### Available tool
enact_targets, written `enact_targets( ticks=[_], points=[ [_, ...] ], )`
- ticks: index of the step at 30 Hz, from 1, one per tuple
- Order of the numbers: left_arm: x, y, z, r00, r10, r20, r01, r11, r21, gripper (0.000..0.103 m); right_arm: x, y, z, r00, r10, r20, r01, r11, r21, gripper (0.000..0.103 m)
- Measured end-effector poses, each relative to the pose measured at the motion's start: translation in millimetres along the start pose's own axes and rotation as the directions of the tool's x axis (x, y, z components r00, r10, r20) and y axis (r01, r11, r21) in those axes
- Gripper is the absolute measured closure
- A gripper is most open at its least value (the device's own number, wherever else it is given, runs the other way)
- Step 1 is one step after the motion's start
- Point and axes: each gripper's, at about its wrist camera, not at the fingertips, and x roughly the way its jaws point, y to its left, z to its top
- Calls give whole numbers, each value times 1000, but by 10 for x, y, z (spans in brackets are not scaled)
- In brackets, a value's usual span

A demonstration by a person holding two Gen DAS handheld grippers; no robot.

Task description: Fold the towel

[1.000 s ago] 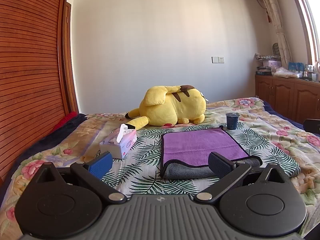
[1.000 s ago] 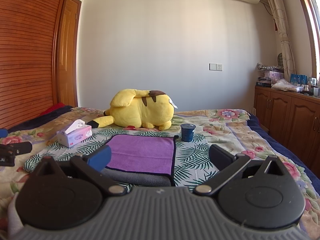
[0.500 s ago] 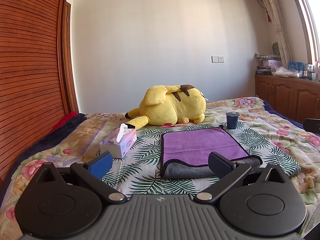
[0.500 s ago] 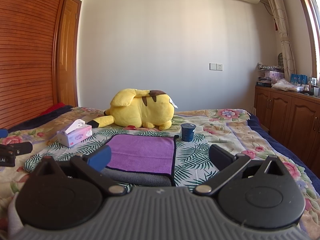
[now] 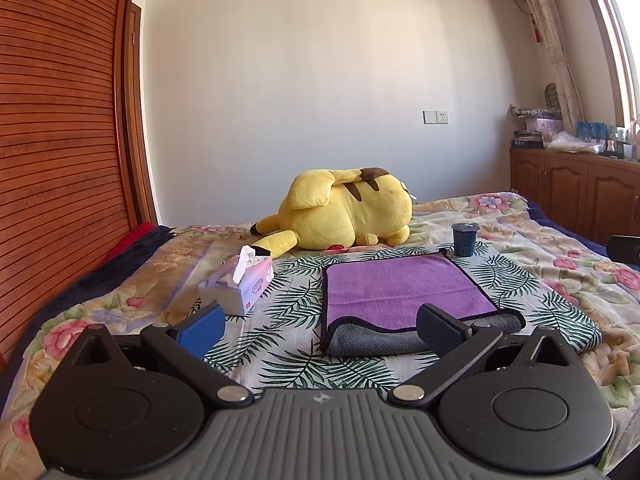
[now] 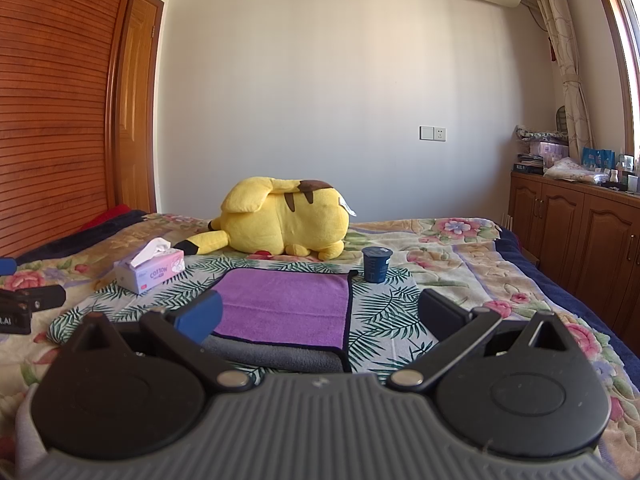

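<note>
Your towel [image 5: 404, 286] lies flat on the bed [image 5: 532, 248], on the leaf-print cloth [image 5: 296, 300], straight ahead of both tools. It looks already doubled once: the purple face is on top, and a grey layer rolls out along the near edge, the edge closest to you. That near edge runs left to right across your view, so the fold line you make next will likely depend on which pair of corners you take.

From your left tool [image 5: 320, 326], the towel sits ahead and a little to the right; the right-hand fingertip overlaps the grey near edge in the picture, while the blue-padded left fingertip points at bare bed beside the tissue box [image 5: 240, 284]. From your right tool [image 6: 320, 316], the towel [image 6: 286, 302] sits ahead and a little to the left, with its black-trimmed right side falling between the two fingers. So each tool is nearest its own near corner: left tool to the near-left corner, right tool to the near-right one.

Both tools are spread wide and hold nothing, and both hover short of the cloth rather than touching it, as far as I can judge.

Beyond the far edge lies a yellow plush toy [image 5: 344, 208], and a small dark cup [image 6: 376, 264] stands just off the far-right corner. If you carry the near edge away from you, mind that cup.
</note>
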Motion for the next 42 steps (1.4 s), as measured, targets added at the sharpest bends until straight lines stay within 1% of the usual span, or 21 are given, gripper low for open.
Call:
enact_targets(
  ticks=[32, 39, 42],
  points=[
    [1, -4, 4, 1000, 1, -2, -1, 1000, 2, 16, 1, 11, 6, 1000, 0, -1, 0, 1000, 0, 0],
    [22, -19, -27, 1000, -1, -20, 2, 1000, 6, 16, 8, 26, -10, 1000, 2, -19, -2, 1000, -3, 0],
    [45, -27, -31, 999, -6, -39, 6, 1000, 7, 16, 57, 44, -4, 999, 4, -34, -5, 1000, -6, 0]
  ],
)
